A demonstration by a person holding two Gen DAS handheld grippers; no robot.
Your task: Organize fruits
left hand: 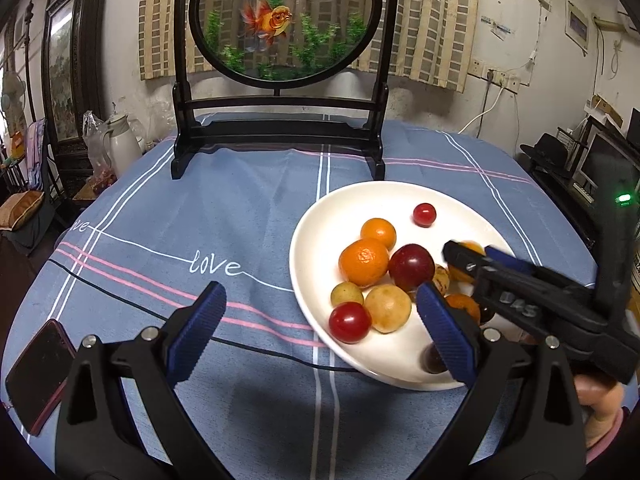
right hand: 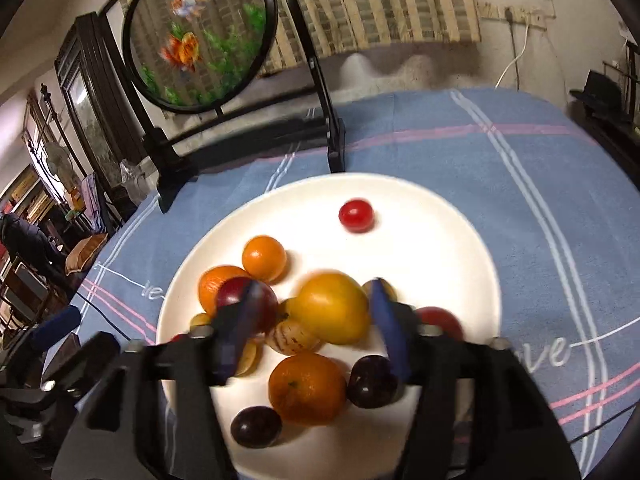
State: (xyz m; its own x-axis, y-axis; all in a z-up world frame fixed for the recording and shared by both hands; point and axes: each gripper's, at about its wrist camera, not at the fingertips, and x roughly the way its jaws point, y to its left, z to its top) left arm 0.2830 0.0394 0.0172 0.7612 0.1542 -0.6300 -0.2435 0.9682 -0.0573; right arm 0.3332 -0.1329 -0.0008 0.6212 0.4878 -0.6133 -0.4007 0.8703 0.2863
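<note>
On the blue-clothed table [left hand: 240, 208], the spread right gripper [right hand: 312, 320] straddled a yellow fruit [right hand: 332, 308] on the white plate [right hand: 440, 240] as if to pick it, while the left gripper [left hand: 320, 328] hung spread, holding nothing.

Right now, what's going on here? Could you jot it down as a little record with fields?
surface: blue cloth
plate: white, holds all the fruit
fruit: oranges, red tomatoes, dark plums, yellow ones
lone tomato: apart, at the far side
left gripper: open, low over the plate's near edge, holding nothing
right gripper: open, a yellow fruit between its fingers
phone: on the cloth, left
backdrop: goldfish screen
</note>
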